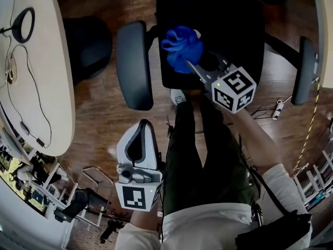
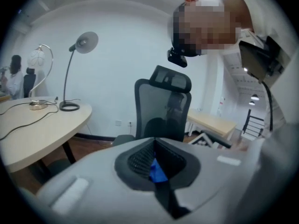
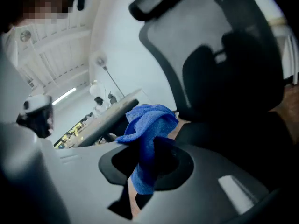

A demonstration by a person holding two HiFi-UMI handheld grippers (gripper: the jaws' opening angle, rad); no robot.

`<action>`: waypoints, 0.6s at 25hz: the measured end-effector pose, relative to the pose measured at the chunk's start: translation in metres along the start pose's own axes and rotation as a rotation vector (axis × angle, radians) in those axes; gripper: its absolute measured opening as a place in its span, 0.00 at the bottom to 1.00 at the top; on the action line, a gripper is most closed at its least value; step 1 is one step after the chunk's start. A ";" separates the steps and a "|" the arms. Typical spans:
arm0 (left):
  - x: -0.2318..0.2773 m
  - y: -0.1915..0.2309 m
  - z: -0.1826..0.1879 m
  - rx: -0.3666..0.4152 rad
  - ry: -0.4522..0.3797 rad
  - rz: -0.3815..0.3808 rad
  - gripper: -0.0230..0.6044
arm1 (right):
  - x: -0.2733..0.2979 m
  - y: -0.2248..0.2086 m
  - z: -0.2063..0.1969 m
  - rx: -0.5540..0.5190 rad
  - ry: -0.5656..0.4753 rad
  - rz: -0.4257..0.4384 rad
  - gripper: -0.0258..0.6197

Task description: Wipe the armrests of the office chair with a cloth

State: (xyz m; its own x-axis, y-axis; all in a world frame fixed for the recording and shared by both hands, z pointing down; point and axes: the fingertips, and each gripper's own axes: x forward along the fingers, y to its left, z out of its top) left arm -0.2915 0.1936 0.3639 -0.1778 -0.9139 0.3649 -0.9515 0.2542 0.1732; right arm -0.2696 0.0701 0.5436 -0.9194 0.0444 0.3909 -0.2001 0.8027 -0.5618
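Note:
In the head view the black office chair seat lies ahead, with its left armrest and right armrest to either side. My right gripper is shut on a bunched blue cloth, held over the seat's front left part, to the right of the left armrest. In the right gripper view the cloth hangs pinched between the jaws of the right gripper, with the chair back behind. My left gripper is low and near my body, shut on nothing. The left gripper points at the chair.
A beige round table with cables and a lamp base ring fills the left. A black rounded object stands on the wood floor beside it. The person's legs are below the seat. Small items lie on the floor at right.

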 end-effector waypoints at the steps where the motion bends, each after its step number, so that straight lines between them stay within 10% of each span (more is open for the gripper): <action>1: 0.013 -0.013 0.002 0.007 -0.003 -0.043 0.02 | -0.046 0.003 0.019 0.004 -0.062 -0.051 0.15; 8: 0.092 -0.132 0.021 0.080 -0.014 -0.358 0.02 | -0.294 -0.055 0.104 -0.140 -0.204 -0.536 0.15; 15: 0.116 -0.212 0.023 0.115 0.008 -0.499 0.02 | -0.338 -0.211 0.122 -0.070 -0.118 -0.760 0.15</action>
State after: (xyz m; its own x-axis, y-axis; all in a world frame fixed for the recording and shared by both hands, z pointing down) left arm -0.1159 0.0263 0.3490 0.3071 -0.9126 0.2699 -0.9414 -0.2497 0.2269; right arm 0.0414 -0.1869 0.4407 -0.5687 -0.5944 0.5686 -0.7726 0.6231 -0.1214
